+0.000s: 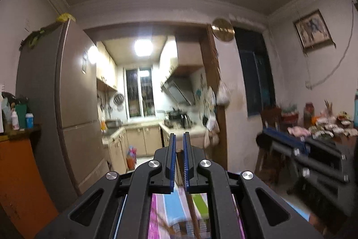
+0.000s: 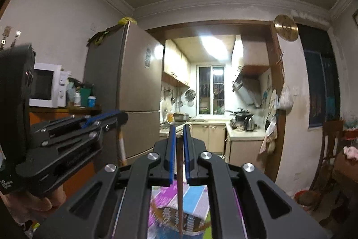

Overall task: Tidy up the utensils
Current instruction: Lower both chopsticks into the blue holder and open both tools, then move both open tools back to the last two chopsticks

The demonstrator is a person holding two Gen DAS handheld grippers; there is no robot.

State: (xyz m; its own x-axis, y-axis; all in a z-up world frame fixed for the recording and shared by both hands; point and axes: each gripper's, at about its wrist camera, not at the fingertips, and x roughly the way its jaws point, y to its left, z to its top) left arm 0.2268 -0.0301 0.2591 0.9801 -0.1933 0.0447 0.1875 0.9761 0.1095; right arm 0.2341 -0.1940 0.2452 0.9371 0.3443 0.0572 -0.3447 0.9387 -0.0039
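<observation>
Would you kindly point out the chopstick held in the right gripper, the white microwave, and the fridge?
chopstick [image 2: 179, 174]: right wrist view, middle of its brown shaft.
right gripper [image 2: 178, 127]: right wrist view, between its fingertips.
white microwave [image 2: 45, 84]: right wrist view, its door.
fridge [image 2: 125, 82]: right wrist view, upper door.

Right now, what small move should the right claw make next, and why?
Probably lower the right claw straight down. It is shut on a thin brown stick, and the stick's lower end appears to hang over the perforated holder on the striped cloth, so a gentle descent should seat it inside.
</observation>
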